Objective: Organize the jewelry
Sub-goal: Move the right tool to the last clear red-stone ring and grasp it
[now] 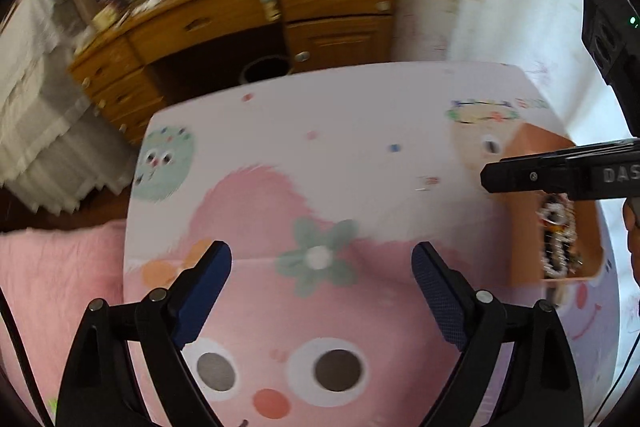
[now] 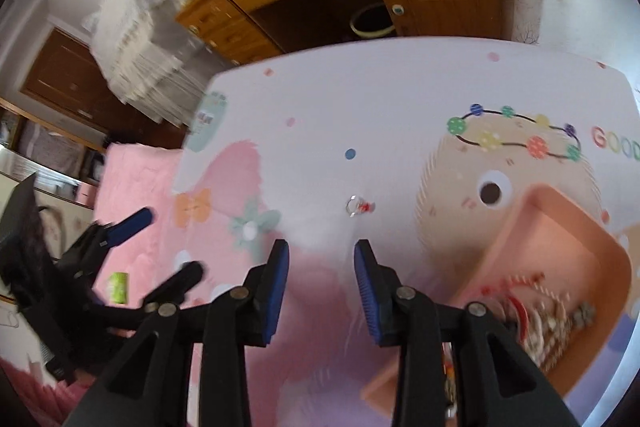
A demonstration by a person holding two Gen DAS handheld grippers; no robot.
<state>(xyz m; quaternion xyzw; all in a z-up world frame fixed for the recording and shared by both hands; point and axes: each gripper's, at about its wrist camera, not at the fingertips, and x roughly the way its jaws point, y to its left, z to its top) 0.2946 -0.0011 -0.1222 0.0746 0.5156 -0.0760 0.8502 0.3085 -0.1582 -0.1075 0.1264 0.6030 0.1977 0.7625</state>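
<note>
A small silver ring with a red bit point(image 2: 356, 206) lies on the cartoon-printed tabletop point(image 2: 380, 99), a little ahead of my right gripper point(image 2: 322, 247). That gripper's blue pads stand apart and open, with nothing between them. To its right sits a peach tray point(image 2: 560, 223) holding a heap of beaded jewelry point(image 2: 540, 311). My left gripper point(image 1: 320, 255) hangs wide open and empty over the pink face print. In the left wrist view the tray point(image 1: 532, 147) with its jewelry point(image 1: 558, 239) is at the right, partly hidden behind the right gripper point(image 1: 492, 175). The ring point(image 1: 427, 182) shows there as a blurred speck.
A wooden desk point(image 1: 248, 19) with drawers stands beyond the table's far edge, a round bin point(image 2: 372, 21) under it. A pink bedspread point(image 1: 60, 275) lies to the table's left. A small green item point(image 2: 119, 287) lies near the left gripper point(image 2: 168, 247). White lace cloth point(image 2: 136, 39) hangs far left.
</note>
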